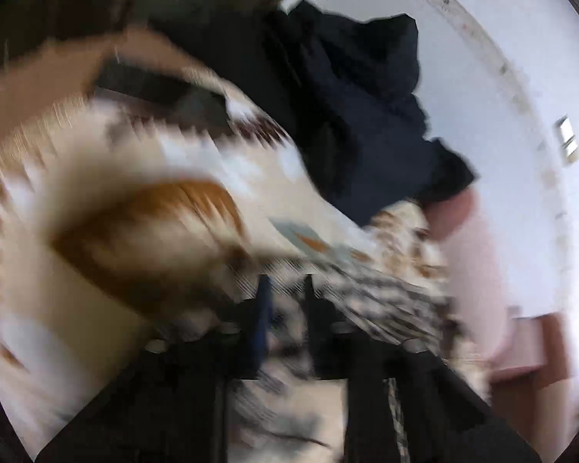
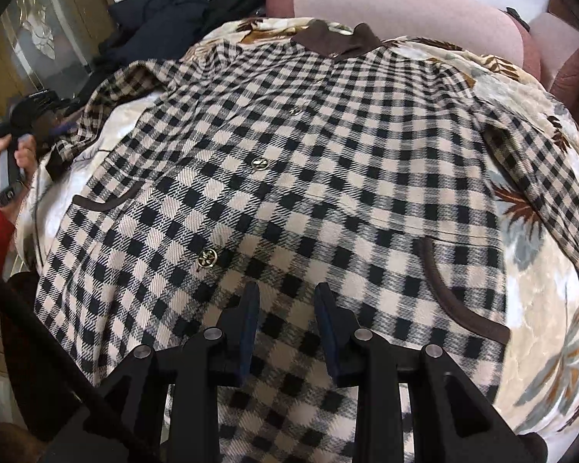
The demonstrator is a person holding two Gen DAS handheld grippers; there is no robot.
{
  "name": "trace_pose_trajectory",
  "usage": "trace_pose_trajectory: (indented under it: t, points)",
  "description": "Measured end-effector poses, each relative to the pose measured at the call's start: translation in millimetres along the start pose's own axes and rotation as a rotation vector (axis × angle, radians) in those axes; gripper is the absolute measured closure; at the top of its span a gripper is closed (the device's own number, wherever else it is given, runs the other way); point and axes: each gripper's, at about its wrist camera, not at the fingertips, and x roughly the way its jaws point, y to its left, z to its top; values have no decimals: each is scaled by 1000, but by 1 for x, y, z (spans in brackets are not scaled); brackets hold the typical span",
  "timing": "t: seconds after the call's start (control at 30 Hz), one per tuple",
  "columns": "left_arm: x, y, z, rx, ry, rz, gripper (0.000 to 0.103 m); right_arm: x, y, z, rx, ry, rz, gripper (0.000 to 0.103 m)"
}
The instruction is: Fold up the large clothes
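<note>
Through my left wrist camera nearly everything is smeared by motion; I make out my left gripper [image 1: 285, 308] low in the frame, its dark fingers drawn close together, and checked cloth lies blurred around their tips, so I count it clenched but cannot tell whether it has the fabric; beyond it sits a heap of dark navy clothing [image 1: 359, 115] toward the far edge of the bed, over the cream bedspread printed with brown and grey-blue leaves [image 1: 143, 231]; through my right wrist camera the picture is sharp: the large black-and-cream checked woollen coat with a brown collar [image 2: 281, 146] lies front-up and nearly flat across the middle of the bedspread, collar toward the far edge by the long pink bolster [image 2: 405, 4], hem toward me; my right gripper [image 2: 287, 297] hovers over the hem part-way parted, grasping nothing; at the left edge of the bed my left hand [image 2: 7, 162] holds its tool beside the crumpled left sleeve [image 2: 108, 100]; I judge the coat thick, soft and fairly heavy, limp yet not slippery, so I would pinch the sleeve cuff and the hem corners, well clear of the brass buttons [image 2: 208, 258].
</note>
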Motion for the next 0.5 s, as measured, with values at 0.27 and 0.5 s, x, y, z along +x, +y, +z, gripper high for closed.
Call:
trace_pose_trajectory:
  t: [0.27, 0.5]
  points:
    - [-52, 24, 1, 49, -241, 165, 56, 21, 63, 33, -166, 42, 23, 71]
    - [-63, 60, 11, 31, -229, 286, 46, 43, 205, 104, -460, -69, 182, 56]
